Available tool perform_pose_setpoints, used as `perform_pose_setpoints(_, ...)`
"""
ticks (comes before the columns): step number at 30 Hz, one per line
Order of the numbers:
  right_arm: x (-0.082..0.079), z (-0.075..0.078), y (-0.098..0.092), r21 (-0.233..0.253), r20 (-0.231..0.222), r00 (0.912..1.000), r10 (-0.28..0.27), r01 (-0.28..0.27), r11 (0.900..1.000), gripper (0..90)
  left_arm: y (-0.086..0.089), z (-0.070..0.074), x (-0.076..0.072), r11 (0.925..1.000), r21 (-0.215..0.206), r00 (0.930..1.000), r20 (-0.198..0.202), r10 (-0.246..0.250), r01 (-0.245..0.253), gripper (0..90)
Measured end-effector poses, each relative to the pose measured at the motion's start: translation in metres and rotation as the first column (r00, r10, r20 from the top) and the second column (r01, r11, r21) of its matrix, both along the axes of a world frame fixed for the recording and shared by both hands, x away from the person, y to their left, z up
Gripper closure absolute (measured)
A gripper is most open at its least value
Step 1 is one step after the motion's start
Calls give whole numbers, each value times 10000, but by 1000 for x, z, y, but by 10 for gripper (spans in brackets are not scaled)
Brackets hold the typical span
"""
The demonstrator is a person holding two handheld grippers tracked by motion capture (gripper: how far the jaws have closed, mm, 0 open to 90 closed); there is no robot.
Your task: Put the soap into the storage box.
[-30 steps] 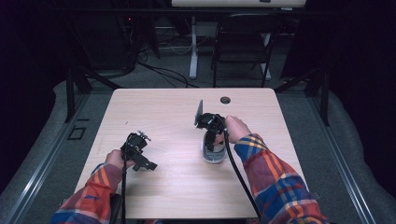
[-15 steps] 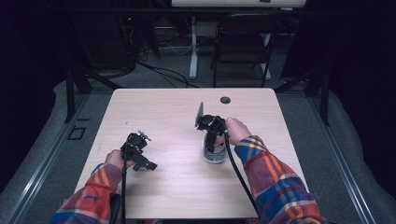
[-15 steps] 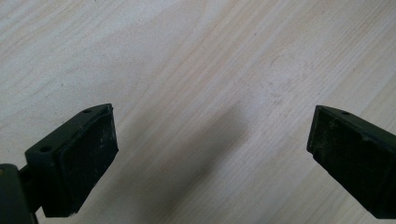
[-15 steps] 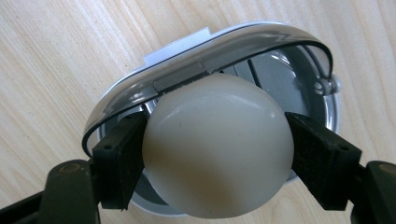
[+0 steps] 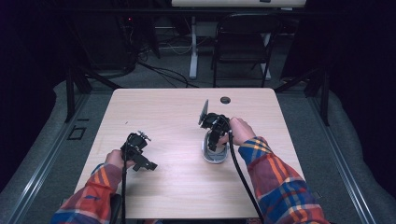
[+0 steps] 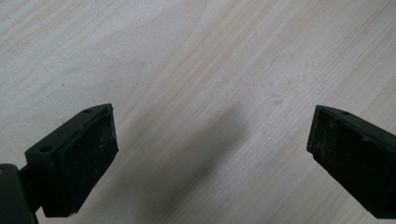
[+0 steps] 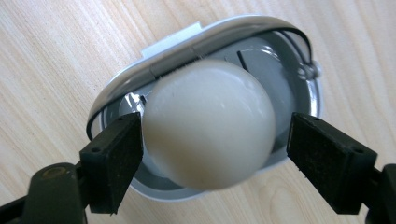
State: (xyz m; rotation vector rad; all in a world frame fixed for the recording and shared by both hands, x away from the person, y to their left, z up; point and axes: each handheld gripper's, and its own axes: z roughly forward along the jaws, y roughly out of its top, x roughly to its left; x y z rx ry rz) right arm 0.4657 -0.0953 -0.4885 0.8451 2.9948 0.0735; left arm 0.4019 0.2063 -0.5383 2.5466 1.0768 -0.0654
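Now, right jaws: standing open on either side of the egg (image 7: 208, 123), the left pad touching or nearly touching its shell, the right pad sitting a little apart.
Right gripper (image 5: 214, 140): pointing down over the holder (image 5: 215, 156), gripping nothing firmly as far as I can judge.
Egg: resting in the grey, silver-rimmed oval holder, towards the right edge of the table (image 5: 177, 186), about midway between its near and far edges.
Handling: looking smooth, rounded, light and probably fragile and slippery; I am judging that a gentle squeeze across its widest part is suiting it best.
Left jaws: standing wide open over bare wood, holding nothing.
Left gripper (image 5: 136, 151): hovering near the near-left corner, well apart from the egg.
Farther out: a small dark round hole (image 5: 225, 100) sitting by the far edge.
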Motion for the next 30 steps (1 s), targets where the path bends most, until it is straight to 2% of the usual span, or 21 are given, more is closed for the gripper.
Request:
perform_pose_setpoints(7,-5,12,-6,160,216,9998,14,-18,9999,138,0,0,0,10000,-34,10000,-41,-8,8,15)
perform_pose_setpoints(8,-8,16,-10,346,338,9994,-60,48,9994,115,0,0,0,10000,-22,10000,-30,2,-2,15)
perform_pose_setpoints(15,-14,29,-23,590,568,9980,-288,254,9979,36,0,0,0,10000,-10,10000,-53,1,-1,15)
perform_pose_setpoints(18,-19,39,-35,680,780,9961,-406,353,9971,2,0,0,0,10000,7,10000,-41,-10,10,15)
perform_pose_setpoints(21,-21,41,-40,812,912,9943,-553,479,9955,0,0,0,0,10000,7,10000,-32,-11,11,15)
perform_pose_setpoints(22,-21,43,-44,733,923,9944,-514,447,9963,0,0,0,0,10000,15,10000,-29,-10,10,15)
perform_pose_setpoints(23,-24,45,-51,868,1011,9925,-692,605,9944,0,0,0,0,10000,8,10000,-29,22,-22,15)
perform_pose_setpoints(27,-28,46,-61,876,1056,9911,-809,718,9936,0,0,0,0,10000,9,10000,-35,-13,13,14)
perform_pose_setpoints(30,-33,46,-76,813,1137,9884,-1010,920,9924,0,0,0,0,10000,-14,10000,-35,-6,6,14)
